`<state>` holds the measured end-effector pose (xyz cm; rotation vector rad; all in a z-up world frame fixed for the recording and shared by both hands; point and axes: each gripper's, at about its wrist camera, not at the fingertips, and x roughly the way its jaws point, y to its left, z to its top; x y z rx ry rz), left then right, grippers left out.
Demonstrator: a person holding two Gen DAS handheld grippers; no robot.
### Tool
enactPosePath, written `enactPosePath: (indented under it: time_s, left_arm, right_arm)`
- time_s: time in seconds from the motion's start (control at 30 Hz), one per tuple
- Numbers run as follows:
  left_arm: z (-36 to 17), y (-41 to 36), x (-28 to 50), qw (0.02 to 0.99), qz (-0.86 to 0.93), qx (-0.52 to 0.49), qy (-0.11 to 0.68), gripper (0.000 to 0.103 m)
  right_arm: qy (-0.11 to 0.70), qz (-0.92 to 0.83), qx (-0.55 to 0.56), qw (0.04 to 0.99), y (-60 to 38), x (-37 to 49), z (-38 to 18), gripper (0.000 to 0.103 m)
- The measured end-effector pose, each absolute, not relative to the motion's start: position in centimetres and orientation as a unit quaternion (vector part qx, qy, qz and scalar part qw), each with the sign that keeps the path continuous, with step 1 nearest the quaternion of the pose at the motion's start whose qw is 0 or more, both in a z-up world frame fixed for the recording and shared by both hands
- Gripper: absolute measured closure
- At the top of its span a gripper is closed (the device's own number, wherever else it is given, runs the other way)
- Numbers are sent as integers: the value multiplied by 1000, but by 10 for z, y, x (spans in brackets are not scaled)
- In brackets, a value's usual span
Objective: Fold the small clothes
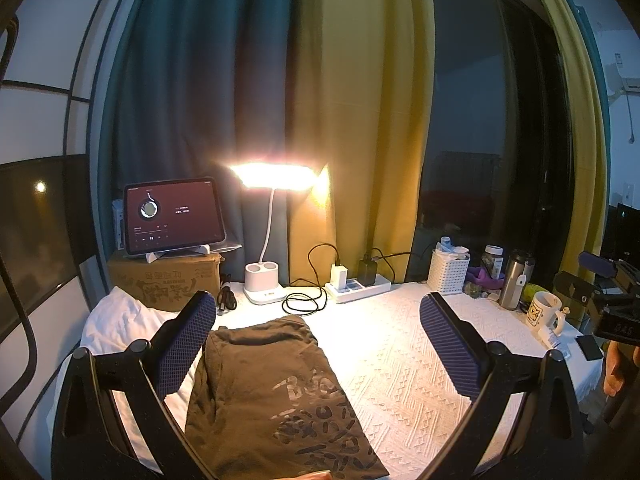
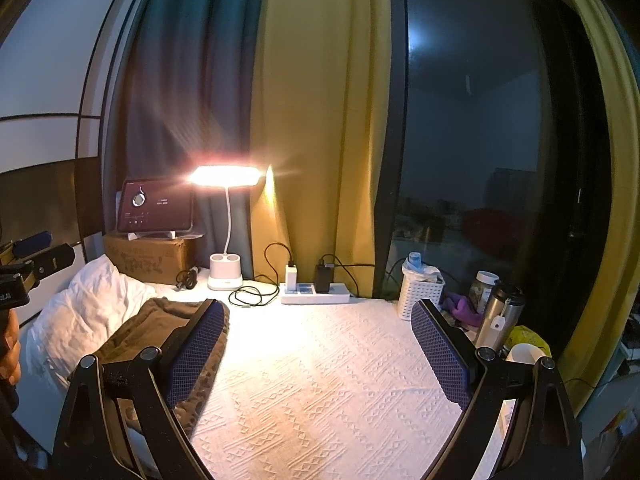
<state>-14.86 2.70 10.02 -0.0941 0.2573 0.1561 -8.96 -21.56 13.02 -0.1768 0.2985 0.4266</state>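
Observation:
A brown garment (image 1: 276, 392) with a pale print lies folded into a long strip on the white textured tablecloth (image 1: 404, 364). In the left wrist view it runs from the middle toward the near edge, between the fingers and closer to the left one. My left gripper (image 1: 320, 344) hovers above it, open, holding nothing. In the right wrist view the same garment (image 2: 160, 328) lies at the left, partly behind the left finger. My right gripper (image 2: 320, 348) is open over bare tablecloth (image 2: 320, 380), to the right of the garment.
A lit desk lamp (image 1: 264, 276), a power strip (image 1: 356, 288) with chargers and a coiled black cable (image 1: 304, 304) stand at the back. A tablet (image 1: 174, 216) sits on a cardboard box (image 1: 164, 280). White basket (image 1: 448, 272), steel flask (image 1: 514, 280), mug (image 1: 544, 312) and phone (image 1: 590, 347) crowd the right side. A white pillow (image 2: 80, 312) lies left.

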Motion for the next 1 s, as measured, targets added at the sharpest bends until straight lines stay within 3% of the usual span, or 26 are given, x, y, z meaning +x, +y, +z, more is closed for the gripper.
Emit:
enactPosePath:
  time_s: [1.0]
  left_arm:
    - [99, 25, -148, 988, 76, -46, 130, 2]
  right_arm:
    - [152, 210, -90, 962, -215, -89, 127, 8]
